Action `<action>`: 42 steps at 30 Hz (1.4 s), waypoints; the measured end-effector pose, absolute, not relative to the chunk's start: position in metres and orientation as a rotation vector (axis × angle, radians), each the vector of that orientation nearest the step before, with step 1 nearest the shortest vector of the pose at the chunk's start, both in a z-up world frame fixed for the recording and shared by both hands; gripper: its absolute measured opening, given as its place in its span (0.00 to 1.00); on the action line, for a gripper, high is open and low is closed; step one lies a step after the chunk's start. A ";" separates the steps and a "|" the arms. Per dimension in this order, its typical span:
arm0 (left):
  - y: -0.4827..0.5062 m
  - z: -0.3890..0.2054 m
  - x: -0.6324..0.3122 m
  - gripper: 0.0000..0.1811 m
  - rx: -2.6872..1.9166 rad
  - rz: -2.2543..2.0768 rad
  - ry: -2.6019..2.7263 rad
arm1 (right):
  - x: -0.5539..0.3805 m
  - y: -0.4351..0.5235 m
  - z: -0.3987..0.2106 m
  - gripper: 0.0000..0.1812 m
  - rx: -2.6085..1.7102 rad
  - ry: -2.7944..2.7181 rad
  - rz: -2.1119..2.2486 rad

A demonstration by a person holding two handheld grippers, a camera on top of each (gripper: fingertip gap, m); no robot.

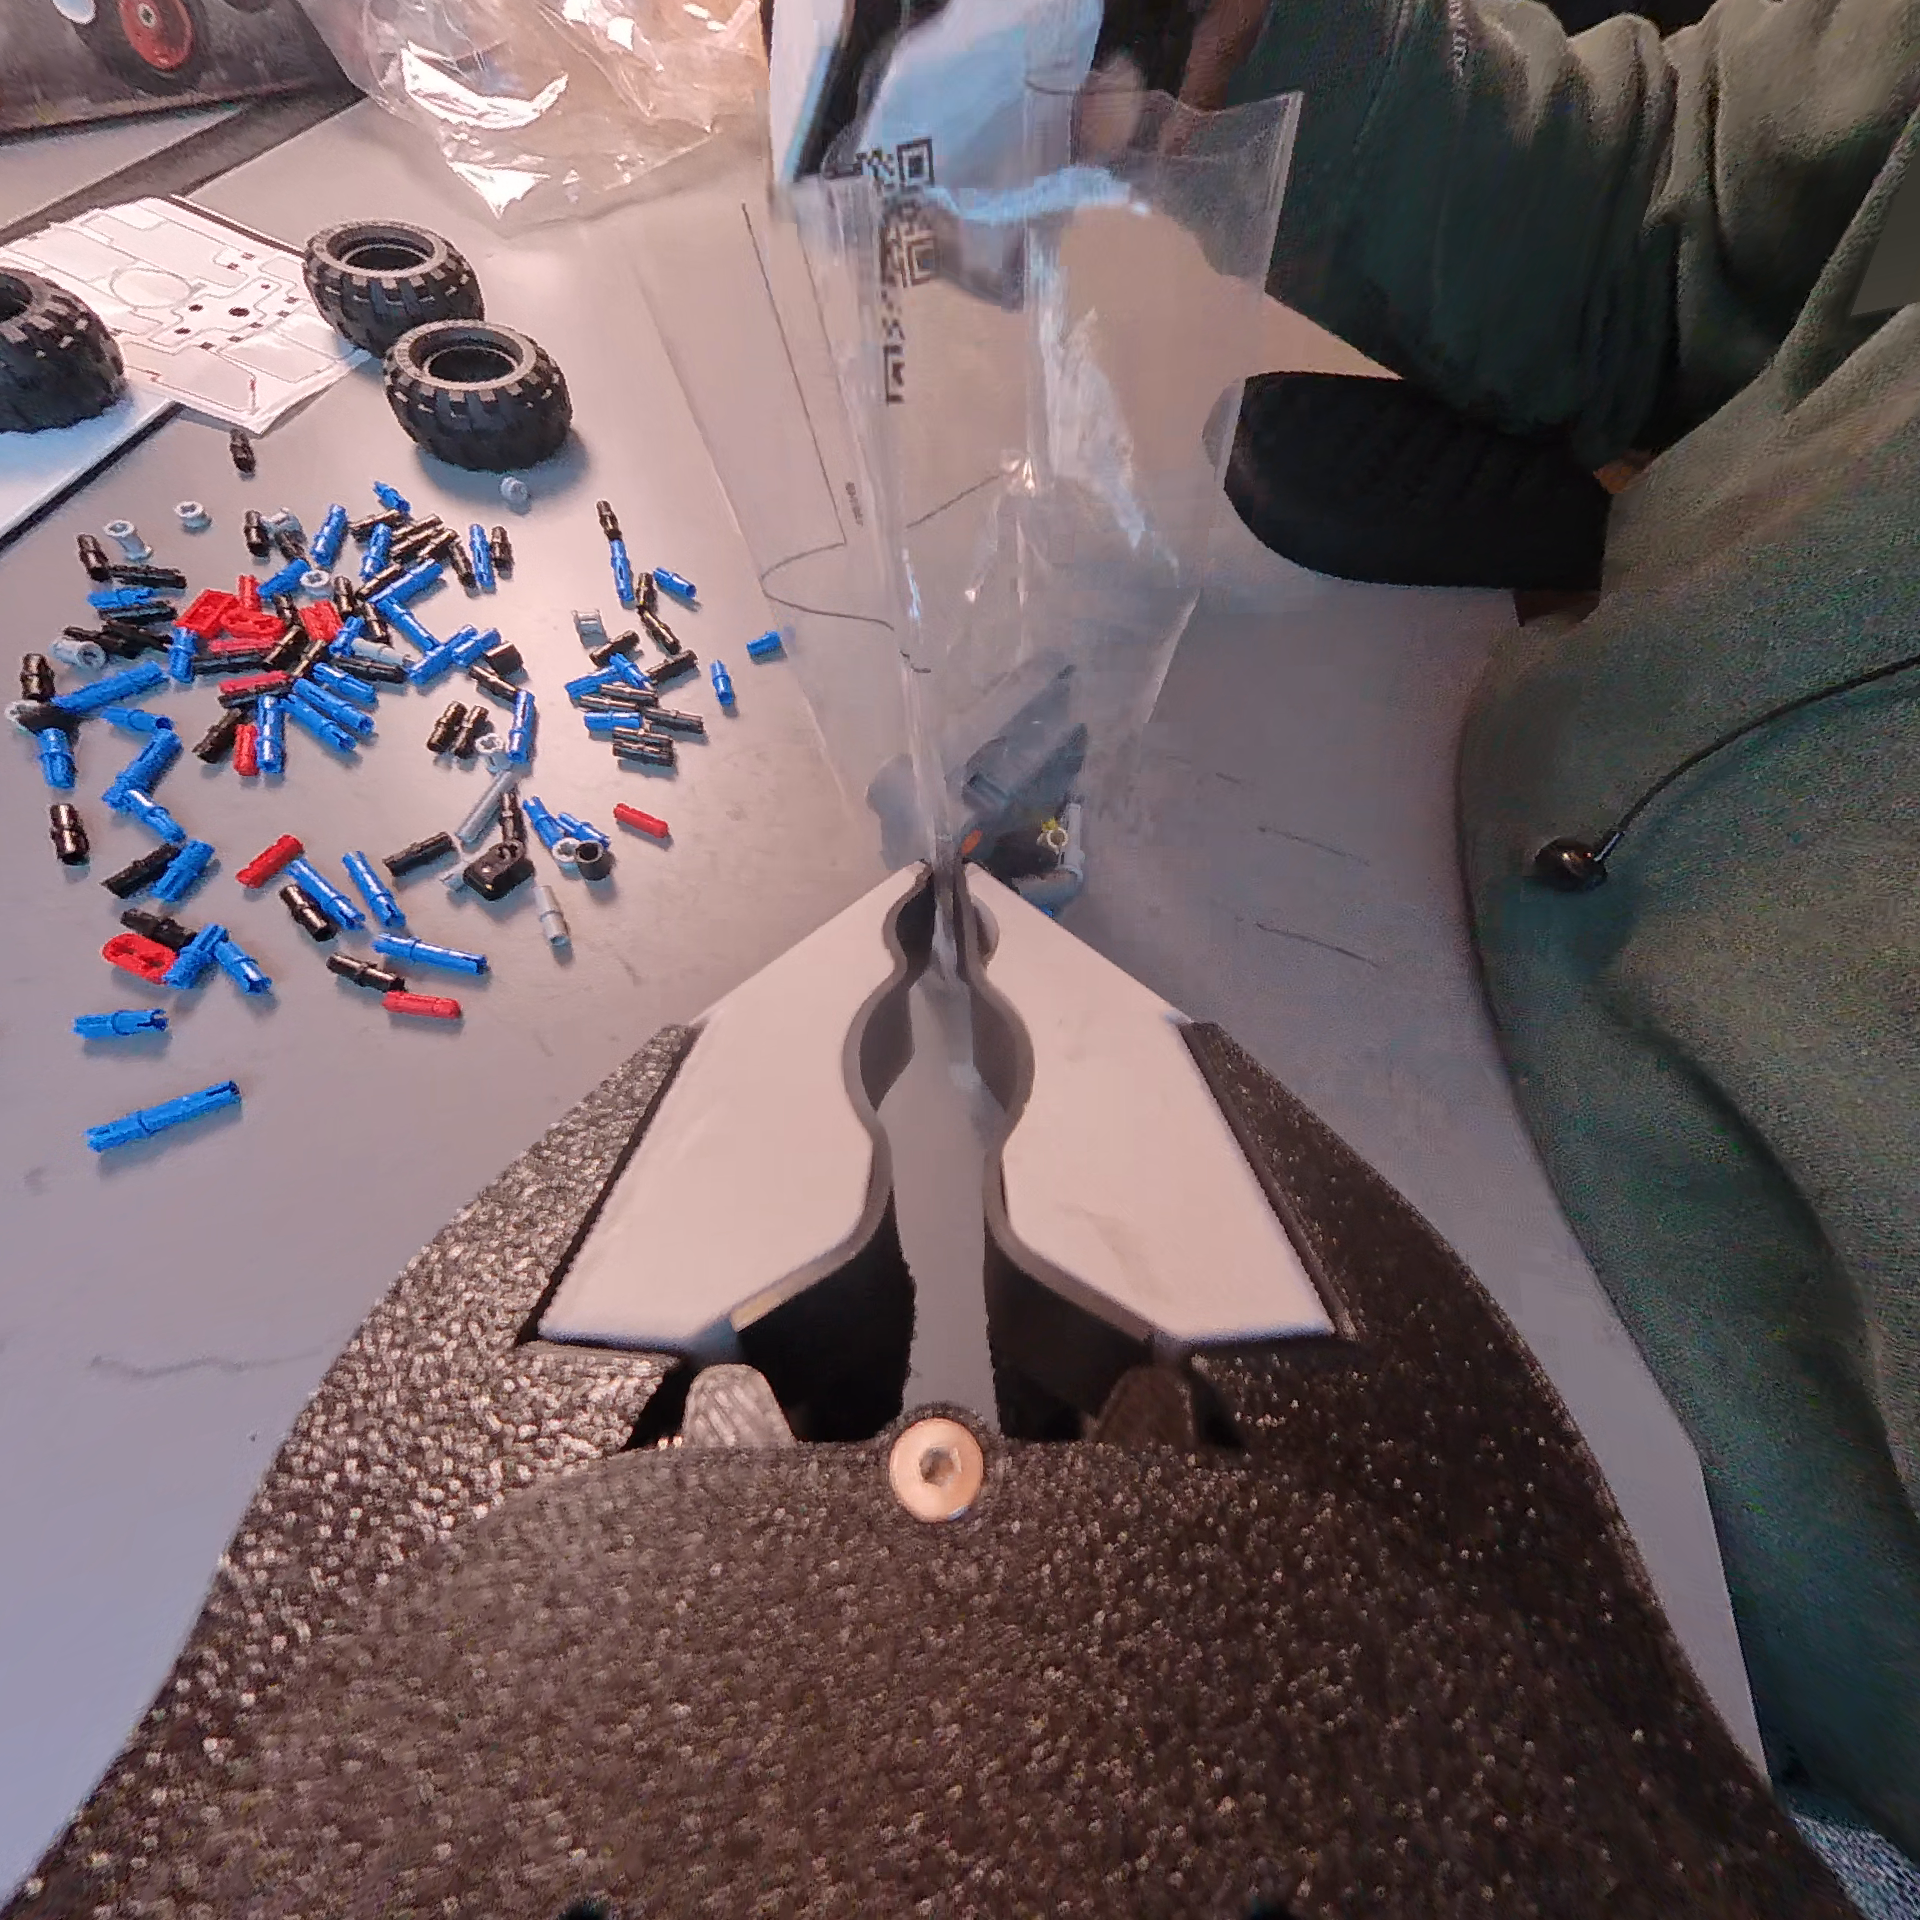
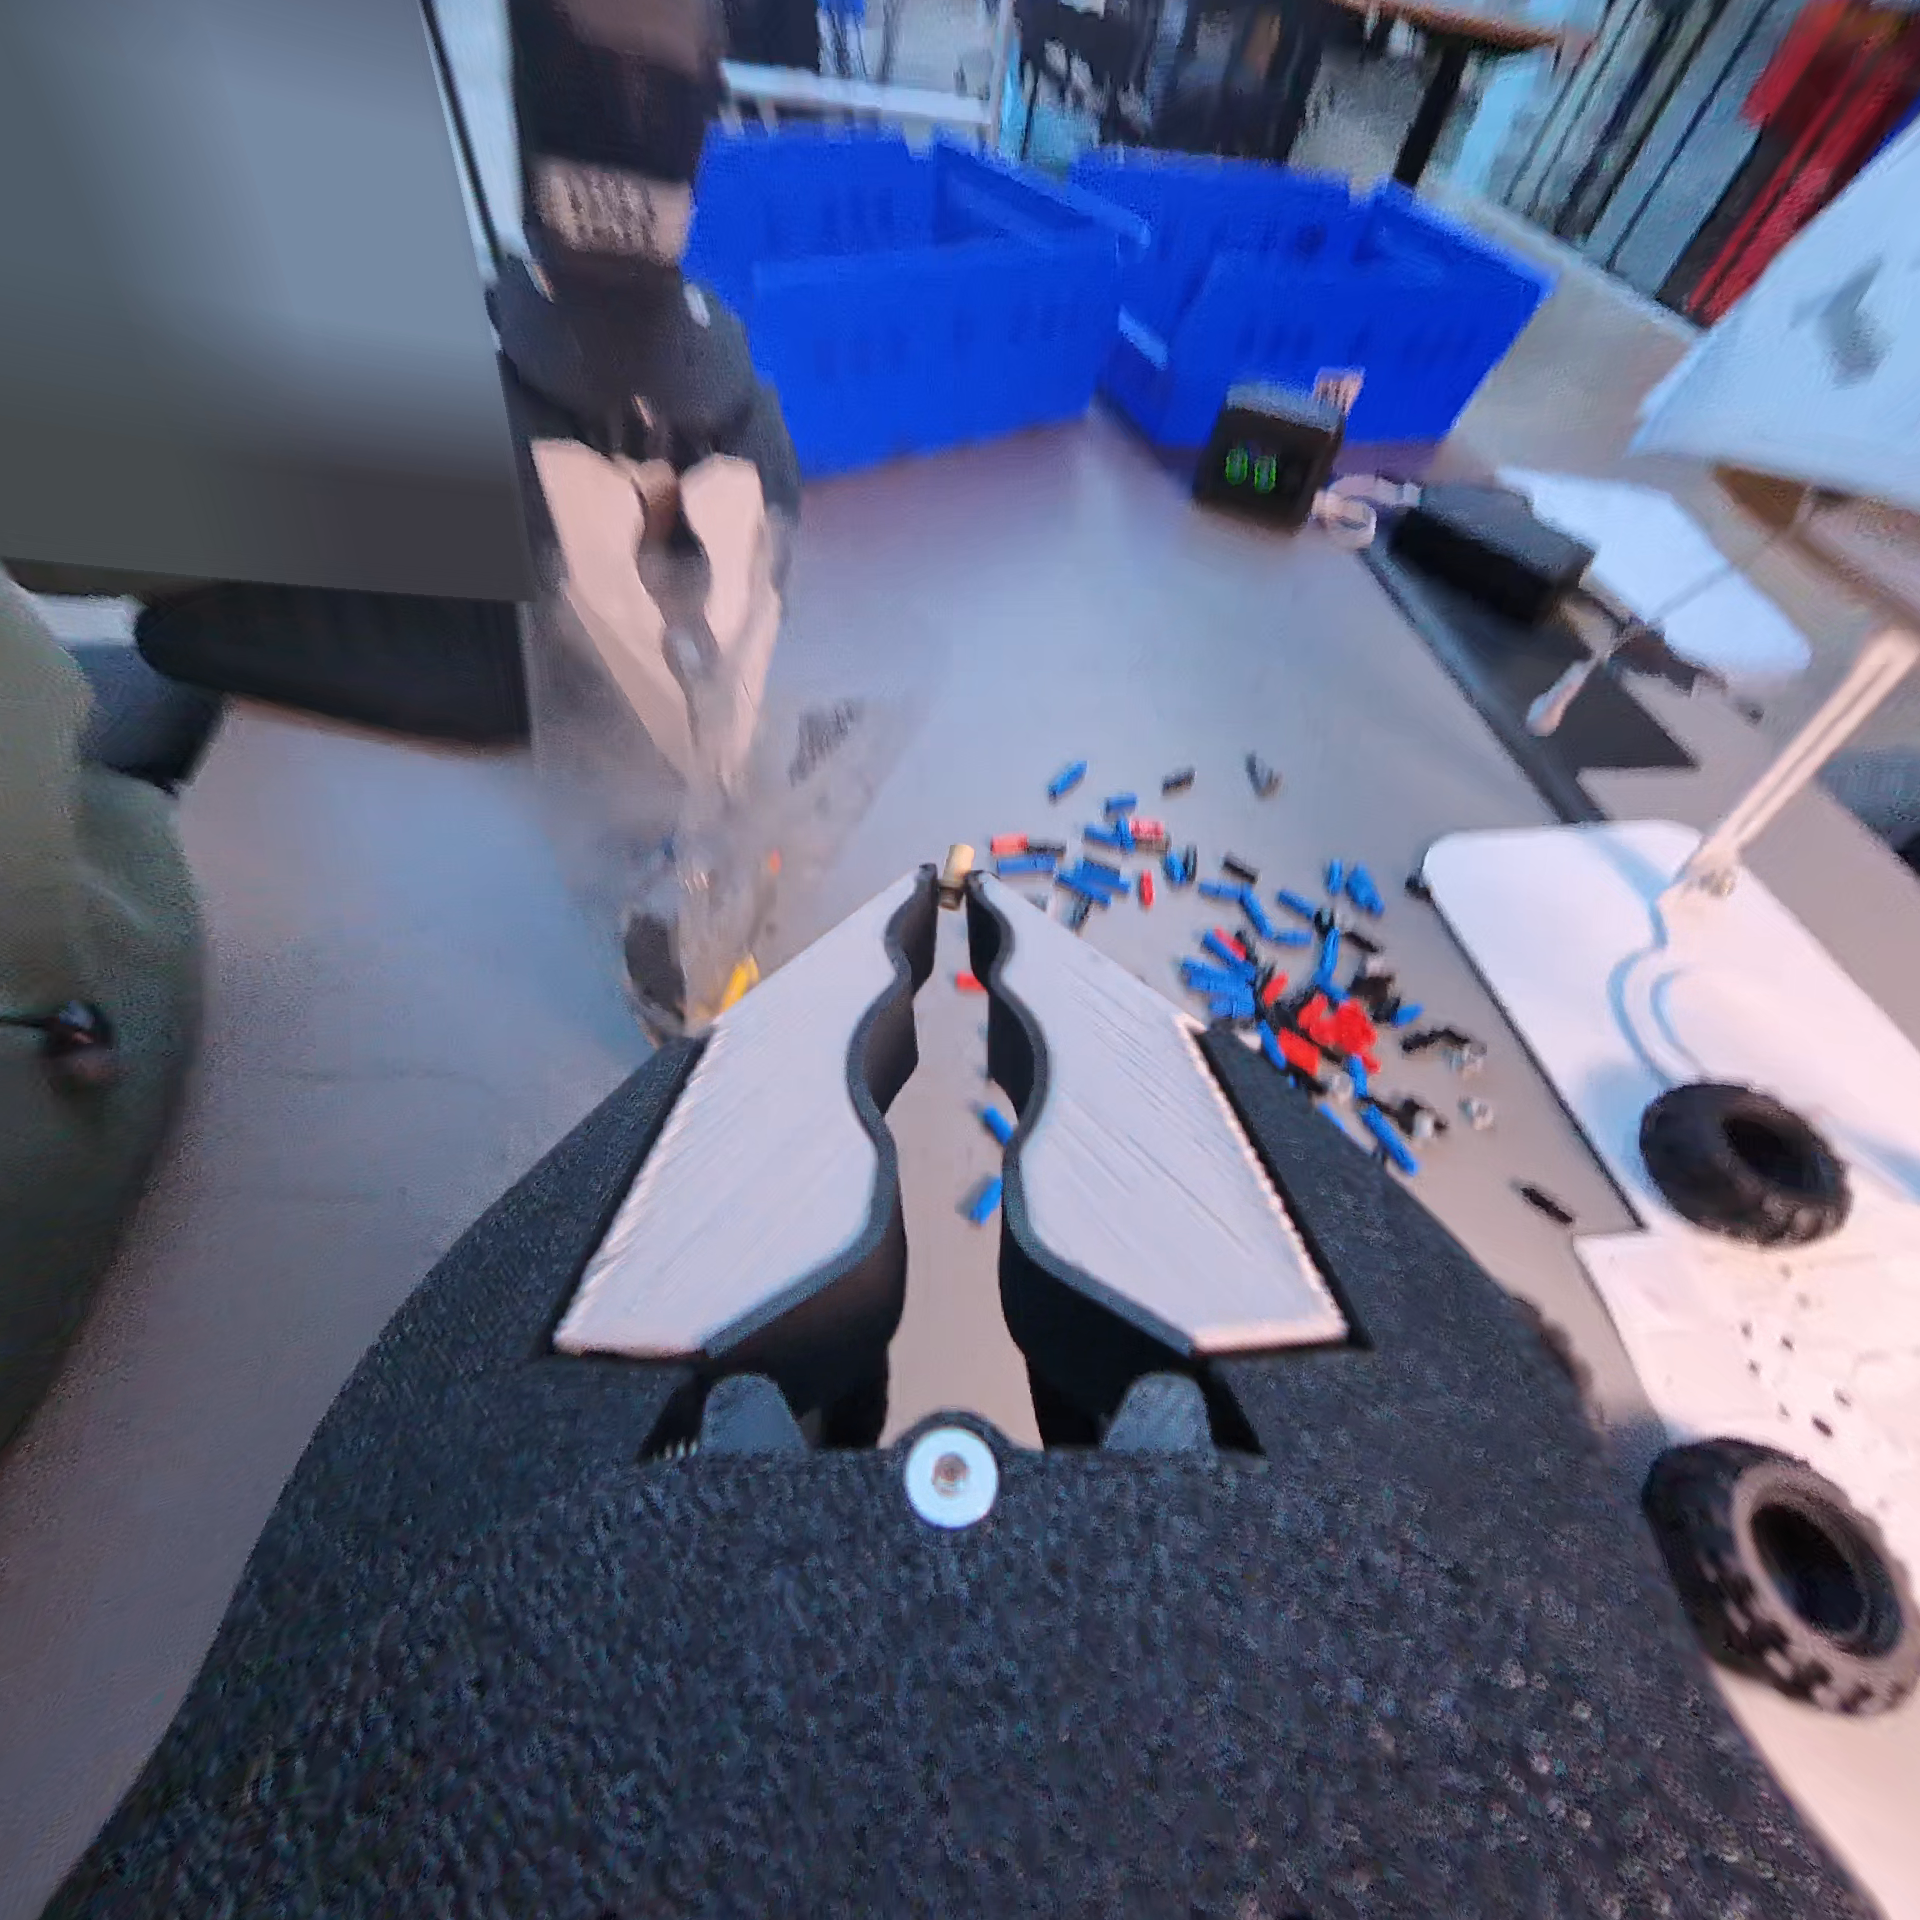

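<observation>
Left wrist view: left tongs (image 1: 948,883) squeezed shut at the tips, nipping the lower edge of a clear plastic bag (image 1: 1039,468). Bag standing up and away from the tips, its upper part ahead and blurred against a green sleeve (image 1: 1558,208) off to the right. Inside the bag, bunched low just beyond the tips, a few small dark and grey parts (image 1: 1023,800); too jumbled to tell apart. Left of the tongs, on the grey table (image 1: 1299,779), a loose scatter of blue, black and red pins (image 1: 312,707); farther ahead on the left, black tyres (image 1: 478,390) beside a printed sheet (image 1: 187,301), and beyond those a second, crumpled bag (image 1: 561,104), apparently empty. Right wrist view, much blurred: right tongs (image 2: 951,883) all but shut, only a narrow slit left, with a small tan piece (image 2: 956,868) sitting right between the tips, seemingly pinched there. Ahead and left, the left tongs pointing downward with the bag hanging below them, dark bits and something yellow at its bottom. Right of the tips, the pin scatter; nearer on the right, two tyres on white sheets. Far ahead, blue crates (image 2: 914,312), contents not visible, and a black box with green digits (image 2: 1262,457).
</observation>
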State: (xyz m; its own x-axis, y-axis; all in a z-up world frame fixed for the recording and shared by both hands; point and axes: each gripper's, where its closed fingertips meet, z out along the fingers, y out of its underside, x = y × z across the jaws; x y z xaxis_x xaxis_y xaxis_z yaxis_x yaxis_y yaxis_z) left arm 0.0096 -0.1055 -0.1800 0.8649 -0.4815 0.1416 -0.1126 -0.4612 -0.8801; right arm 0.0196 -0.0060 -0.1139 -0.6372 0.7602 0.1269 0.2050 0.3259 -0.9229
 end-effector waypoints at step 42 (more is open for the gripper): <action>-0.106 -0.185 0.019 0.02 -2.002 -0.432 0.510 | 0.062 -0.038 -0.164 0.01 -0.756 -2.218 1.295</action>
